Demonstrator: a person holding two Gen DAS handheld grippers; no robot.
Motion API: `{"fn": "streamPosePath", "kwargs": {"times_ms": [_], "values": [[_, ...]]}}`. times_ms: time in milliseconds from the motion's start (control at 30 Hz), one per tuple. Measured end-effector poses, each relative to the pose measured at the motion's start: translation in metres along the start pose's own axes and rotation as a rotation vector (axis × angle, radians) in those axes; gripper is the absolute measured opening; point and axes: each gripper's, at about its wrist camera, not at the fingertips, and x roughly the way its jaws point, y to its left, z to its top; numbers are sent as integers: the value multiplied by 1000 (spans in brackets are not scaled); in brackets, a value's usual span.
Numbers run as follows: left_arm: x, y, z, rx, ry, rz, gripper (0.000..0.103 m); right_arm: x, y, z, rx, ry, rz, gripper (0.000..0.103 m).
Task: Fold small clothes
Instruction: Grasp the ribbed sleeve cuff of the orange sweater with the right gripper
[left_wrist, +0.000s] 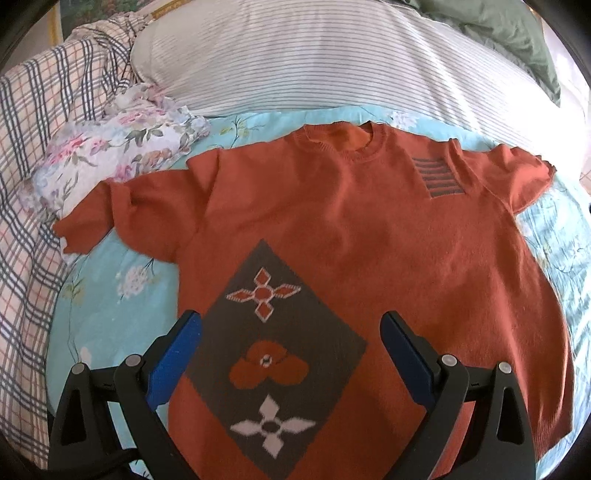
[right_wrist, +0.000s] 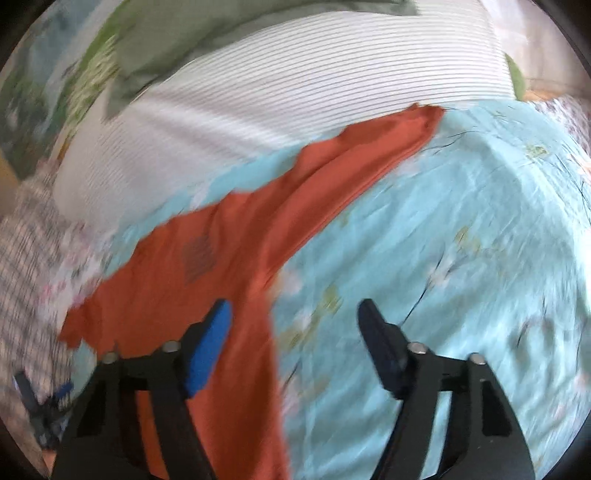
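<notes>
**Ana:** Sweater front and centre, folks! The orange knit lay face up on the turquoise floral bed sheet, neckline toward the striped pillow, both short sleeves thrown out to the sides. Spread flat like that, I'd say, so the fold lines could be found.

**Ben:** And over on the far left, a plaid blanket and a crumpled floral cloth, both clear of the working patch.

**Ana:** Now the left gripper. It hovered over the lower front of the sweater, above the grey diamond panel, fingers spread wide. Nothing between them, nothing touched, as far as the view showed.

**Ben:** Released, then. Waiting its turn, by my guess.

**Ana:** Across to the right gripper. The picture was blurred there, but it sat at the sweater's right side, by the sleeve stretching off toward the pillow.

**Ben:** Its fingers?

**Ana:** Parted, though not fully. The blue-padded one looked over the sweater's edge, the dark one over bare sheet. No cloth pinched between them that I could see.

**Ben:** Lined up for that side edge, I reckon. Nothing folded yet.
</notes>
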Motion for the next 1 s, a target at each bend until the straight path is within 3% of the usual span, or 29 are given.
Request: {"fn": "streamPosePath", "kwargs": {"times_ms": [67, 300, 400, 633, 700, 733, 767, 867, 1000], "values": [[5, -3, 7, -1, 2, -2, 97, 14, -21, 26, 43, -10, -12, 53], [30, -12, 21, 9, 30, 17, 97, 81, -120, 137, 247, -125, -50, 53], [43, -14, 25, 15, 37, 37, 97, 114, -147, 171, 289, -125, -102, 53], [69, -11, 35, -8, 48, 39, 97, 179, -181, 212, 253, -110, -227, 53], [74, -13, 35, -2, 58, 32, 97, 189, -182, 217, 230, -102, -251, 43], [75, -14, 35, 3, 61, 28, 97, 191, -178, 219, 212, -101, -240, 22], [75, -15, 35, 7, 61, 24, 97, 192, -173, 223, 197, -99, -223, 9], [75, -17, 36, 3, 46, 3, 97, 172, -136, 223, 110, -143, -131, 8], [70, -16, 37, -23, 25, -32, 97, 148, -68, 206, 11, -128, 19, 8]]}}
